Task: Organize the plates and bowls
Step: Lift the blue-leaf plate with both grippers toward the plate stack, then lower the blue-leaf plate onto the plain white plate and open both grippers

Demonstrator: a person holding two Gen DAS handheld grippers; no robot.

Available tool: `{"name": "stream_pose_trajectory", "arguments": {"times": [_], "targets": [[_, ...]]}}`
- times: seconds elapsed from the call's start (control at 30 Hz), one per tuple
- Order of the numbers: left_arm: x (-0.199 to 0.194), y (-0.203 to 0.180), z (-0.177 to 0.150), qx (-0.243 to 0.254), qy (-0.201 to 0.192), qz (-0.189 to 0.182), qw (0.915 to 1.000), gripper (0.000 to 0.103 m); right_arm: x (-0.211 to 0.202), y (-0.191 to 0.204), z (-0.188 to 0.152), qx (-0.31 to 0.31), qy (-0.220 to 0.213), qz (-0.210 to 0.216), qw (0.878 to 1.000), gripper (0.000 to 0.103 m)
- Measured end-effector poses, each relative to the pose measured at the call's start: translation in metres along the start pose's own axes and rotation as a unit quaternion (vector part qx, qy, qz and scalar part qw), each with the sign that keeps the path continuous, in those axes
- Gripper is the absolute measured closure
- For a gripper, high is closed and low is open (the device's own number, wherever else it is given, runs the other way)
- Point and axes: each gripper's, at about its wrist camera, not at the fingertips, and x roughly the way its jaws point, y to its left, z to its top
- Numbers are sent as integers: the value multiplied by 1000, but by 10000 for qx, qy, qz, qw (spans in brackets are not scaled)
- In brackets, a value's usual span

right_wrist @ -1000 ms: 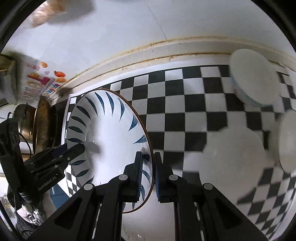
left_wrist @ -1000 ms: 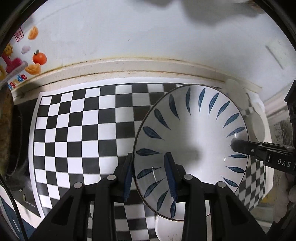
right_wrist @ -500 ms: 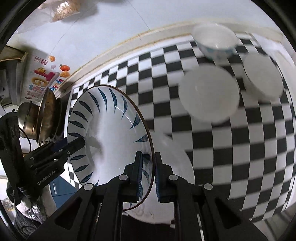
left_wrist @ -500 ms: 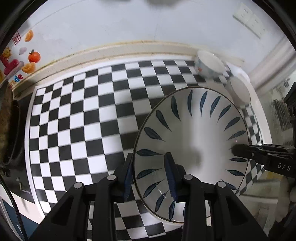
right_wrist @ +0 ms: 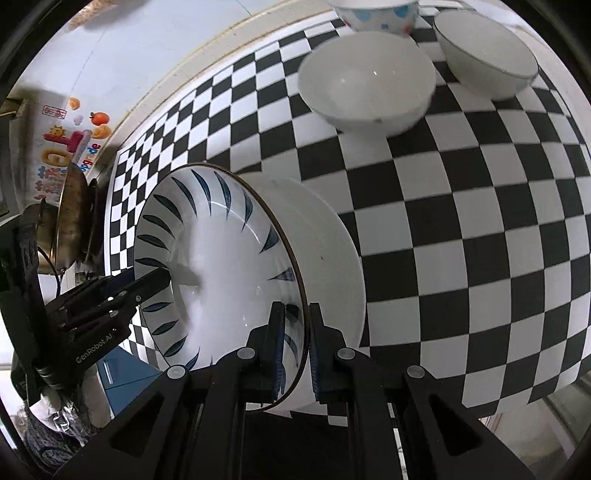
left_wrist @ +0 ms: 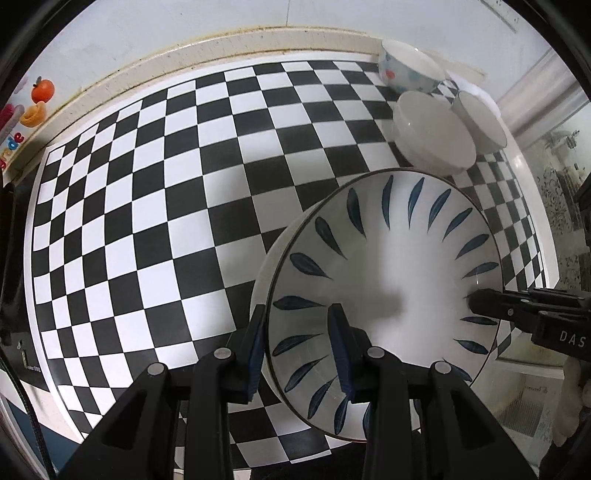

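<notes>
A large white bowl with blue leaf marks (left_wrist: 384,258) (right_wrist: 207,266) is held in the air above the checkered mat by both grippers. My left gripper (left_wrist: 298,345) is shut on its near rim. My right gripper (right_wrist: 294,350) is shut on the opposite rim; its fingers (left_wrist: 495,301) show at the bowl's right edge in the left wrist view. Three smaller bowls stand at the mat's far right: a plain white one (left_wrist: 432,134) (right_wrist: 365,79), a white one with a thin dark rim (left_wrist: 480,118) (right_wrist: 484,51), and a dotted one (left_wrist: 410,72) (right_wrist: 376,14).
The black-and-white checkered mat (left_wrist: 147,206) (right_wrist: 461,221) covers the counter up to a beige wall ledge (left_wrist: 207,40). A metal pot with a lid (right_wrist: 70,214) stands off the mat's left end. Fruit stickers (left_wrist: 40,92) are on the wall.
Both grippers have lifted the leaf-marked bowl higher and pulled back from the wall; the three small bowls have come into fuller view. Both grips stay unchanged.
</notes>
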Motion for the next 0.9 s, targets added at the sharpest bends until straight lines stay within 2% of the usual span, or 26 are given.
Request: {"name": "stream_pose_trajectory", "arguments": {"times": [0.3, 0.9], "targets": [[12, 2, -1, 3, 245, -29, 9997, 73, 12, -7, 1, 76, 120, -24, 9999, 89], [25, -2, 0, 70, 453, 34, 9989, 73, 26, -9, 6, 79, 347, -151, 9993, 89]]}}
